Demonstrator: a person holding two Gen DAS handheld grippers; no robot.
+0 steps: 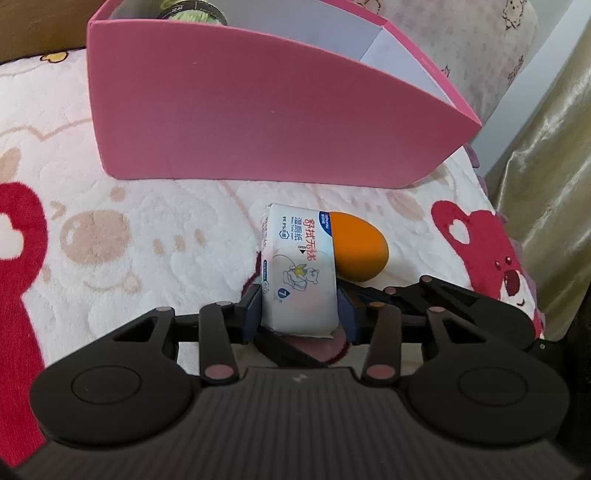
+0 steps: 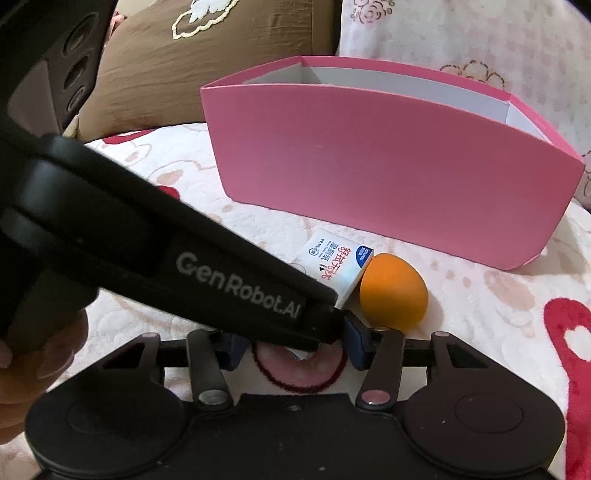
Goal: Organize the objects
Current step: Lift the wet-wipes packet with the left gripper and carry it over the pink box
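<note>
My left gripper (image 1: 300,314) is shut on a white wet-wipe packet (image 1: 299,266) with blue and red print, held just above the blanket. An orange egg-shaped sponge (image 1: 360,251) lies against the packet's right side. The pink box (image 1: 258,122) stands open behind them, with a dark jar (image 1: 192,9) inside. In the right wrist view the left gripper's black body crosses in front, with the packet (image 2: 334,266) and sponge (image 2: 393,297) beyond it and the pink box (image 2: 388,177) further back. My right gripper (image 2: 291,347) is open and empty behind them.
A fluffy cream blanket (image 1: 129,221) with red bear prints covers the surface. A brown pillow (image 2: 177,62) lies at the back left. A gold curtain (image 1: 546,184) hangs at the right edge. A hand (image 2: 33,354) holds the left gripper.
</note>
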